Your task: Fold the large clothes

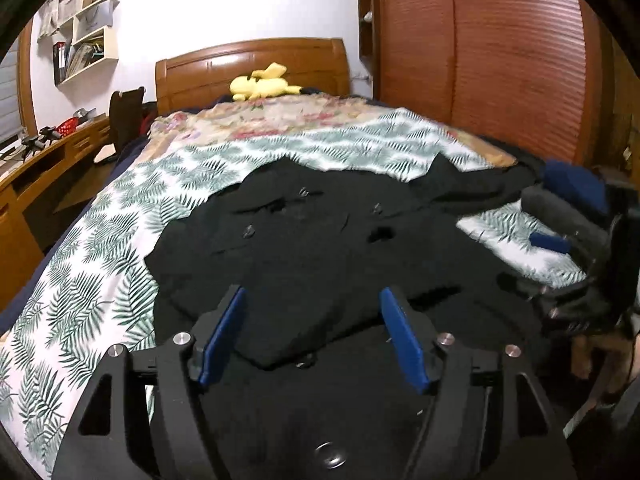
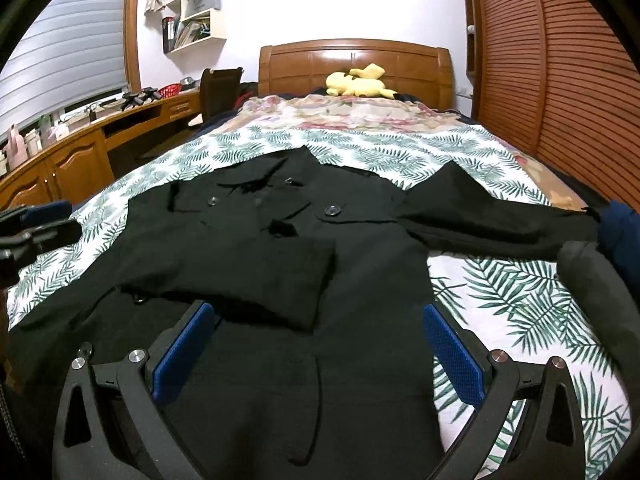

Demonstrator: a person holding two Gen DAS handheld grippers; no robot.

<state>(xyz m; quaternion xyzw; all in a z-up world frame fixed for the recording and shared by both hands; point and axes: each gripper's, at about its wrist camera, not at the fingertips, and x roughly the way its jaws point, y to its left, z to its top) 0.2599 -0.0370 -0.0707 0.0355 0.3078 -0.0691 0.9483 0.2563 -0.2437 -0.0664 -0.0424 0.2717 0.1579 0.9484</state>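
A black coat [image 2: 280, 240] lies spread mid-frame on a bed [image 2: 520, 300] with a leaf-print cover; wooden headboard [image 2: 356, 64] and yellow plush toy [image 2: 356, 82] above. Left gripper [image 1: 312, 304] and right gripper [image 2: 320, 316] fingers stand apart, apparently gripping nothing.

Coat [image 2: 248, 248] lies spread flat on the bedspread [image 2: 520, 300], at centre of the bed in the right wrist view. One sleeve [image 2: 240, 276] is folded across the coat's body; the other sleeve [image 2: 496, 216] extends toward 3 o'clock. Floral blanket [image 2: 344, 114] lies beyond the coat at 12 o'clock. Plush toy [image 2: 358, 80] rests behind it, against the headboard [image 2: 352, 60]. Desk [image 2: 100, 136] runs along 9–10 o'clock, with the chair [image 2: 218, 88] between desk and bed. Wall shelves [image 2: 196, 12] at 11 o'clock. Wardrobe [image 2: 552, 60] at 2 o'clock.
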